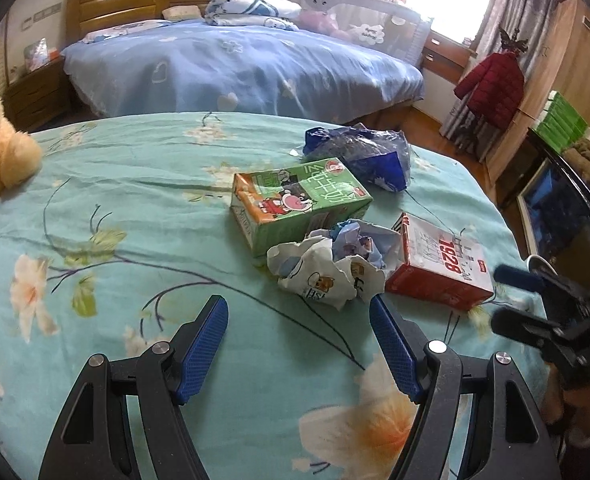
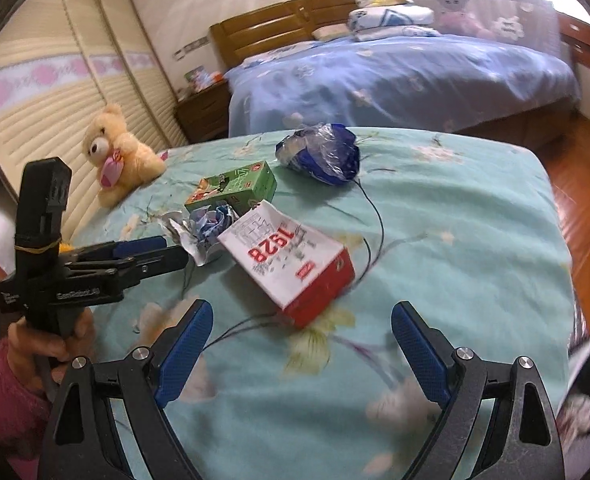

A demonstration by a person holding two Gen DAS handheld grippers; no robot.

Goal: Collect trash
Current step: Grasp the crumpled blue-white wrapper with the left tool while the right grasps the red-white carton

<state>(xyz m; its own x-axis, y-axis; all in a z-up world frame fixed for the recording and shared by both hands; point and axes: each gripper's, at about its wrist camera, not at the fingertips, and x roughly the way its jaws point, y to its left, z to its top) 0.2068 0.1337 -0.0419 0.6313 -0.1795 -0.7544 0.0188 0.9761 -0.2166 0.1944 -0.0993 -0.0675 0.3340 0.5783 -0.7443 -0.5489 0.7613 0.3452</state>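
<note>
Trash lies on a teal flowered bed cover (image 1: 135,208): a green carton (image 1: 295,200), a crumpled white and blue paper wad (image 1: 331,268), a red and white "1928" carton (image 1: 439,268) and a crumpled blue plastic bag (image 1: 363,152). My left gripper (image 1: 299,312) is open, just short of the paper wad. My right gripper (image 2: 301,320) is open, just short of the red carton (image 2: 291,264). The right wrist view also shows the green carton (image 2: 235,186), the paper wad (image 2: 205,228), the blue bag (image 2: 321,154) and the left gripper (image 2: 167,250) beside the wad.
A plush bear (image 2: 115,154) sits at the cover's left edge by a slatted wardrobe (image 2: 47,92). A blue-covered bed (image 1: 235,64) stands behind. Wooden floor (image 2: 587,184) lies to the right. A red jacket (image 1: 491,84) hangs on a stand.
</note>
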